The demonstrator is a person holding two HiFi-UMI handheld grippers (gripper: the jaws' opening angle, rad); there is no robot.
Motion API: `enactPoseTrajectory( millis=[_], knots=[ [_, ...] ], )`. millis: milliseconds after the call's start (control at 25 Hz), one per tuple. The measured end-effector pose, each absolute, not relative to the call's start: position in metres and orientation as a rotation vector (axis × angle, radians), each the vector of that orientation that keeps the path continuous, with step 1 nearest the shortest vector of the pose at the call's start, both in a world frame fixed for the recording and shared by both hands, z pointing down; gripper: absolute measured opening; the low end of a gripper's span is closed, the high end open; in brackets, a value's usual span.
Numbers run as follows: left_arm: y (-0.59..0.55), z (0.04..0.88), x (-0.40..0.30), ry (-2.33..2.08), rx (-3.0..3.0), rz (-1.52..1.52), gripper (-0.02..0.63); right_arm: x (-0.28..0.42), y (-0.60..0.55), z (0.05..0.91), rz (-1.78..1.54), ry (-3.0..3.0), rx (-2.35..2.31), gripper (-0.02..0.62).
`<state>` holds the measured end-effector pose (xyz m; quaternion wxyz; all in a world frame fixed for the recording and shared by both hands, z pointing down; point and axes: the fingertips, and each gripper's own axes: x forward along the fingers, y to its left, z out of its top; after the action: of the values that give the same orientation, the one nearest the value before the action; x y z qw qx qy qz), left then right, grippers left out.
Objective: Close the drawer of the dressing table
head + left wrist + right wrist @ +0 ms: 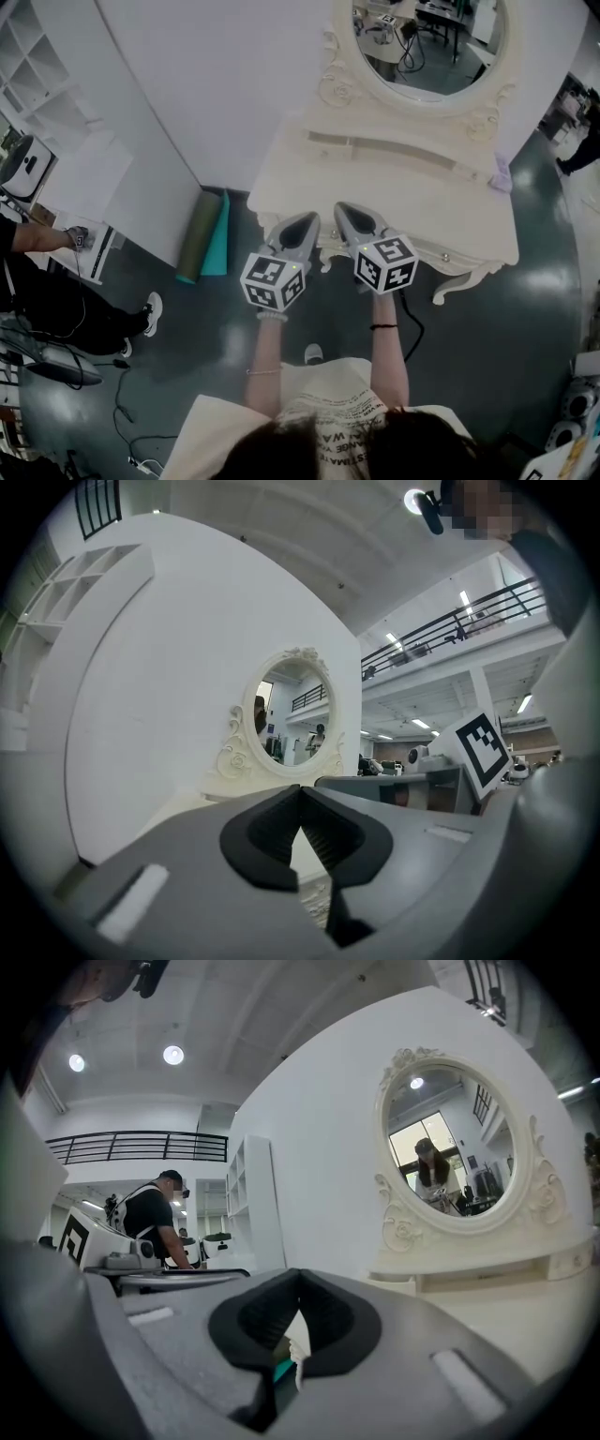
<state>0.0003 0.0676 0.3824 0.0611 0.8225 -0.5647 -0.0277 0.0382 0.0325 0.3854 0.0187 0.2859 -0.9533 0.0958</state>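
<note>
The cream dressing table [412, 202] with its oval mirror [431, 47] stands against a white wall. Both grippers reach level to its front edge, side by side. My left gripper [305, 221] is shut with nothing in it, its tip at the table's front left. My right gripper [345, 210] is also shut and empty, its tip over the table's edge. The drawer front lies under the tabletop's overhang and behind the grippers, so I cannot see it; a small knob [443, 257] shows on the apron. The left gripper [300, 794] and the right gripper [300, 1279] face the mirror [291, 714] [450, 1147].
Rolled green and teal mats [204, 234] lean by the table's left leg. A small purple item [502, 174] sits at the table's right end. A person [47, 291] stands at the far left beside a white shelf unit [37, 56]. Cables [122, 412] trail on the dark floor.
</note>
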Motion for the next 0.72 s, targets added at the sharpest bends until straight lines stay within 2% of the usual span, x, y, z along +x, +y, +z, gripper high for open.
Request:
enactPoseTrajectory(
  millis=[720],
  knots=[
    [0.028,0.394,-0.034,-1.666,2.5,-0.081,0.0,0.006,-0.005,0.406,0.342,-2.911,0.939,0.003]
  ],
)
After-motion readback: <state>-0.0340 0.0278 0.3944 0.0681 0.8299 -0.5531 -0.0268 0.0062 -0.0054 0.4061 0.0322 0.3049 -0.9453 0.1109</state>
